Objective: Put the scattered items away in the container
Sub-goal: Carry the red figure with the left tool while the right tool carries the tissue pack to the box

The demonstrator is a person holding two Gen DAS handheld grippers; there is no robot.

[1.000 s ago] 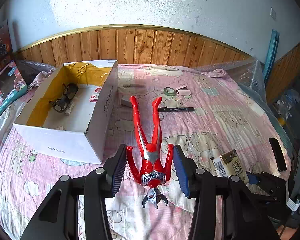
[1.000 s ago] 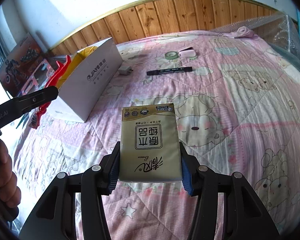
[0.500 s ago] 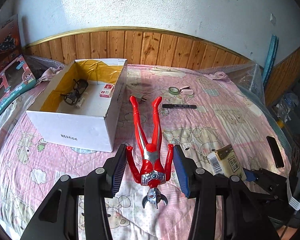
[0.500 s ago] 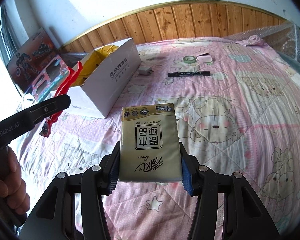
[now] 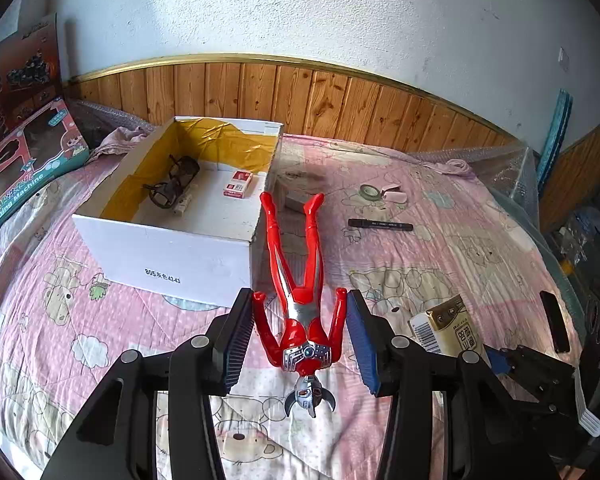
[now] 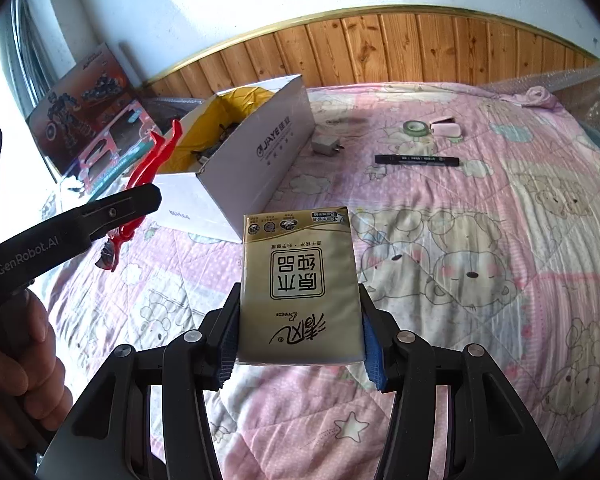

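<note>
We log: left claw (image 5: 300, 338) grasping the red figure (image 5: 300, 292) by its arms, apparently, near the box (image 5: 204, 256); right claw (image 6: 300, 344) clenched on tissue pack (image 6: 298, 284) above bed (image 6: 480, 240).

A pink cartoon-print quilt (image 5: 100, 320) covers the bed, and behind it, from 10 to 2 o'clock, wood panelling (image 5: 320, 100) with a gold trim runs under a white wall (image 5: 300, 12). At 9 o'clock two toy boxes (image 5: 24, 160) lean at the bed's edge, one dark, one pink and teal. Bubble wrap (image 5: 496, 168) lies bunched at 2 o'clock, with a teal strip (image 5: 554, 136) upright against the wall beyond it.
</note>
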